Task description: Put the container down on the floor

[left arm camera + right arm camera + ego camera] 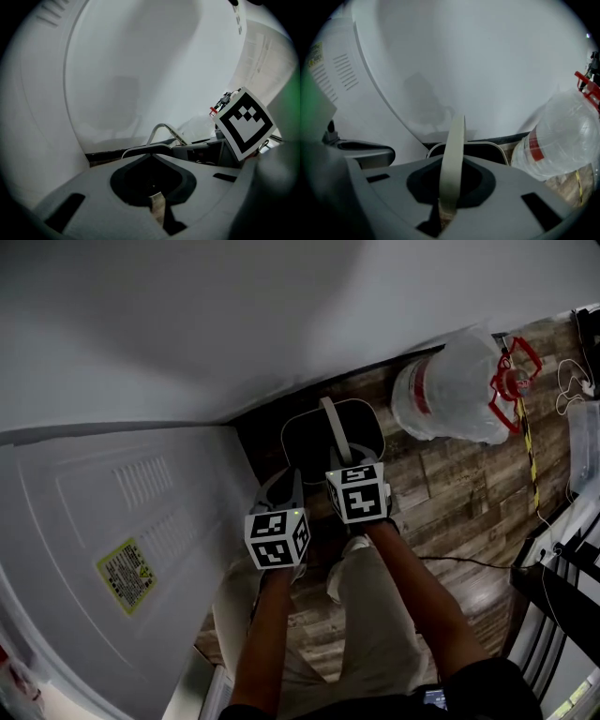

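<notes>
The container [361, 427] is a dark bin with a pale rim, seen from above over the wooden floor by the wall. Its pale arched handle [333, 427] stands up. My right gripper [345, 463] is shut on that handle; in the right gripper view the handle [454, 154] runs down into the right gripper [446, 206], with the bin's rim [487, 146] behind. My left gripper [281, 486] hangs just left of the bin, jaws together with nothing between them. In the left gripper view the left gripper [157, 208] points at the rim [145, 150] and the handle [164, 129].
A large clear water bottle [450, 385] with a red cap handle [516, 371] lies on the floor right of the bin. A white appliance panel [122, 521] with a yellow label fills the left. A metal rack [562, 587] and cables stand at the right. The person's legs are below.
</notes>
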Demonstrator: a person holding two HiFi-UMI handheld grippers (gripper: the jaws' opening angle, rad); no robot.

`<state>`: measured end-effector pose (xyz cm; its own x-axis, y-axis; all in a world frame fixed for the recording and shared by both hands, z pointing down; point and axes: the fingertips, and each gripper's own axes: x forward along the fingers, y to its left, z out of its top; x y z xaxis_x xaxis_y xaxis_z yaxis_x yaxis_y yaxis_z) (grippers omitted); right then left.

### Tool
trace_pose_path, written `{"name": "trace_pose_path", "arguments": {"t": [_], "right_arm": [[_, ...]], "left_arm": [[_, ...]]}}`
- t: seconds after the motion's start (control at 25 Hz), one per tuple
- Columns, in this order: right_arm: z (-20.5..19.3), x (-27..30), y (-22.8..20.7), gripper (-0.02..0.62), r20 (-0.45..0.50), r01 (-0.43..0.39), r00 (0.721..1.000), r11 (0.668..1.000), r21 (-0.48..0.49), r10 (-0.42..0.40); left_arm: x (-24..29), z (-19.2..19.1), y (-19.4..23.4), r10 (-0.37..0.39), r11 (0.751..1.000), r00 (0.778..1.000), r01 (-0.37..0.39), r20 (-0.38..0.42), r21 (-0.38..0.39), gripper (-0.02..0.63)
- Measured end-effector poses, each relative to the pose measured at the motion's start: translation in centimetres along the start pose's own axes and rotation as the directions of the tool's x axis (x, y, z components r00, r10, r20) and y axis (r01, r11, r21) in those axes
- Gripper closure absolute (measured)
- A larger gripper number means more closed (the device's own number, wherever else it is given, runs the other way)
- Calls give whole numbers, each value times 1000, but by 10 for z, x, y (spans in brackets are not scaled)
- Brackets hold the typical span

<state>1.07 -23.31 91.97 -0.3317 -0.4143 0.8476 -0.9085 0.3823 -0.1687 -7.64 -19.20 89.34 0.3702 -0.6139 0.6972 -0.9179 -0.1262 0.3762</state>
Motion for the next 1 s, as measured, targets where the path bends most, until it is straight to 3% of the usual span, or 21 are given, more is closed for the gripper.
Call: {"name": "trace_pose_path", "arguments": {"t": [0.36, 0.76, 1.0], "right_arm": [[-11, 30, 3, 563, 4, 0, 1000, 1000, -11, 0], [-19, 52, 9, 563, 23, -4, 1000, 1000, -12, 4], [-19, 55, 12, 563, 28, -8, 1000, 1000, -30, 9]], "left_arm": [[21, -17, 20, -10, 1000, 1000, 10, -6, 13, 588], [29, -35, 44, 21, 999, 1000, -22, -19, -42, 588], [34, -38, 42, 15, 999, 1000, -16, -21, -35, 588]]}}
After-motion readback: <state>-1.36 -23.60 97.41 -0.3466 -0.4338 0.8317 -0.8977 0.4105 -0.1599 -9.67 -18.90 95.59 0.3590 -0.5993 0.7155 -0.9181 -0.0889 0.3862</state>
